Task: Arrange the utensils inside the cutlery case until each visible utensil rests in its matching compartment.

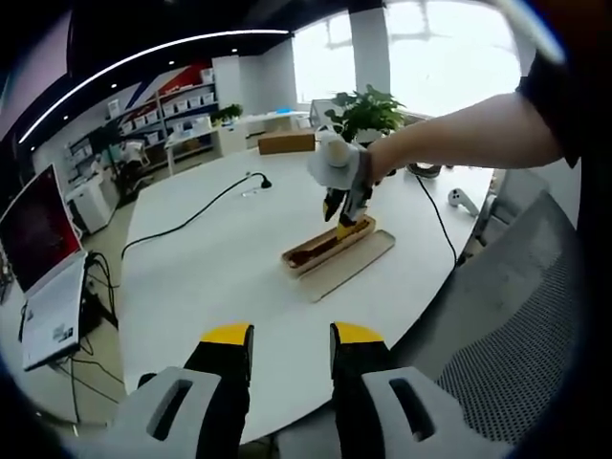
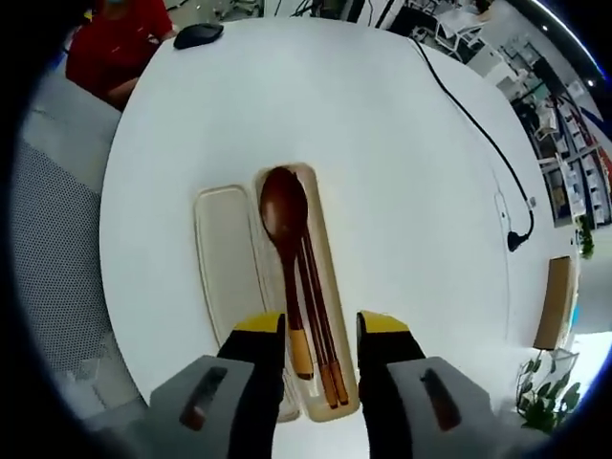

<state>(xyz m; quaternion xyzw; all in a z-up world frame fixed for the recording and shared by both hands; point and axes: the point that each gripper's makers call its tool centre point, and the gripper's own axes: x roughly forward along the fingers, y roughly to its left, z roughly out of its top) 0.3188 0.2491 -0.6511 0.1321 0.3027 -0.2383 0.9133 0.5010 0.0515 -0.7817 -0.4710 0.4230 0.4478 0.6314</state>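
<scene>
Two utensils, spoon & chopsticks, lie in case; both hand-held grippers apart, holding nothing.

A black cable ran across the white round surface. A potted plant stood at the far edge, near a cardboard box. A laptop stood open beside the surface. A black mouse lay near a person in red.

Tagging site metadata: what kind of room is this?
Probably an office or lab demo space: a large round white table, shelving with storage bins, an open laptop and mesh office chairs.
</scene>
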